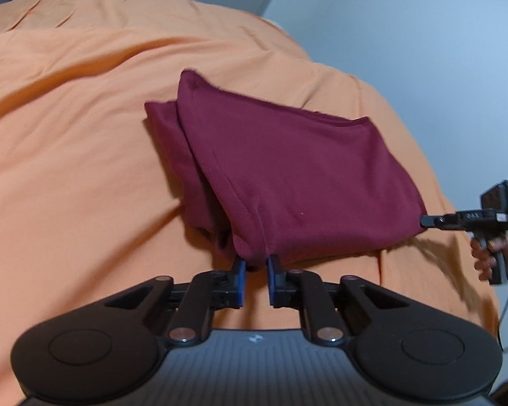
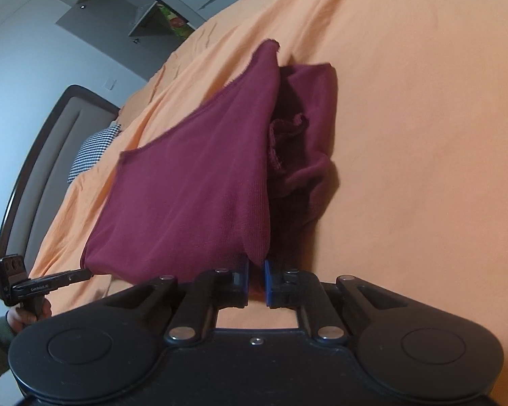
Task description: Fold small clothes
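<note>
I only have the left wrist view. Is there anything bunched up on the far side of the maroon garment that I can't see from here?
Observer: Yes. The right wrist view shows a crumpled, frayed fold tucked under the lifted top layer of the maroon knit garment.
Operator: Is the right hand-held gripper really pinching cloth?
Observer: Yes, the right hand-held gripper has its blue pads shut on a garment corner.
Operator: Anything else on the orange bedsheet?
Observer: A black-and-white checked pillow lies by the dark headboard, clear of the garment, on the orange bedsheet.
</note>
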A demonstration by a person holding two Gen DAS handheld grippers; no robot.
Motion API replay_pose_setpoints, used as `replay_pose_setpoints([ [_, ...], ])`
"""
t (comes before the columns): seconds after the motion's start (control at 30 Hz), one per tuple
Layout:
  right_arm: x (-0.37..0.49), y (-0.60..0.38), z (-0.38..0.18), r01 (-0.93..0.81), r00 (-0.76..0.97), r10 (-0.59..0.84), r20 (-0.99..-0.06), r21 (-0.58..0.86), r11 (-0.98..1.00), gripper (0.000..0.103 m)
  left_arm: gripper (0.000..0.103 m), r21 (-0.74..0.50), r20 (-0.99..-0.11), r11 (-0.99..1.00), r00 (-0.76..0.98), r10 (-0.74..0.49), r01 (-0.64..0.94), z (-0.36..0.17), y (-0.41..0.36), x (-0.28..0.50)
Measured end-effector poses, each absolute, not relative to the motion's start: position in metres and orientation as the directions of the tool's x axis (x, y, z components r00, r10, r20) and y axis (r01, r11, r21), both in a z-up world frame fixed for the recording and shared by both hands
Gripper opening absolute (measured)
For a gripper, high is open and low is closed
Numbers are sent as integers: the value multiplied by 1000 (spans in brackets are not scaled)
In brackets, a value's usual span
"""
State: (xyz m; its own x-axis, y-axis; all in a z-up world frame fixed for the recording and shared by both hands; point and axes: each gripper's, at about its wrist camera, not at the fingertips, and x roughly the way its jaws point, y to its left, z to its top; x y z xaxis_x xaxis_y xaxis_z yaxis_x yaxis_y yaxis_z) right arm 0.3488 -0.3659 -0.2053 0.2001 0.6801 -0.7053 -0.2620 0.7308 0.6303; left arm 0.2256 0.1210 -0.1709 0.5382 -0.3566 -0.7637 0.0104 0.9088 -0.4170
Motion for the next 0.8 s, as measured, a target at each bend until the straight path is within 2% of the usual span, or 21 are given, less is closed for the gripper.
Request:
replay_pose_setpoints([
  [0.13, 352, -374, -197, -281, 192, 691, -697, 635, 720, 7, 9, -418, -781, 908, 499, -376, 30, -178, 134, 231],
  [0.2, 354, -375, -199, -280, 191, 679, -709, 624, 730, 7, 6, -427, -809, 904, 455, -373, -17, -195, 142, 228],
  [0.23, 354, -374, -200, -278, 191, 660, -727, 605, 746, 7, 2, -445, -818, 894, 431, -382, -53, -204, 149, 224],
  [0.37, 353, -369, -210, -264, 172, 622, -764, 572, 776, 7, 1, -420, -850, 891, 419, -320, -170, -214, 165, 199],
  [0.43, 352, -367, -209, -265, 160, 631, -759, 583, 768, 9, 1, -421, -838, 891, 450, -308, -173, -201, 165, 193],
  [0.47, 351, -366, -208, -260, 162, 634, -756, 587, 767, 14, 1, -425, -825, 890, 476, -305, -167, -191, 164, 192],
  [0.6, 350, -374, -186, -238, 246, 621, -744, 575, 783, 22, 4, -496, -720, 864, 599, -351, -89, -148, 145, 206],
  [0.63, 349, -373, -177, -252, 278, 620, -733, 568, 784, 29, 12, -505, -698, 861, 615, -366, -59, -142, 136, 215],
  [0.67, 349, -370, -169, -271, 300, 627, -719, 566, 779, 38, 25, -508, -684, 861, 623, -379, -34, -138, 127, 226],
  [0.73, 352, -355, -159, -317, 315, 652, -690, 571, 757, 43, 41, -497, -675, 868, 626, -392, 8, -140, 110, 249],
  [0.8, 358, -334, -159, -362, 292, 677, -676, 577, 732, 44, 42, -460, -709, 888, 596, -376, 13, -153, 93, 273],
])
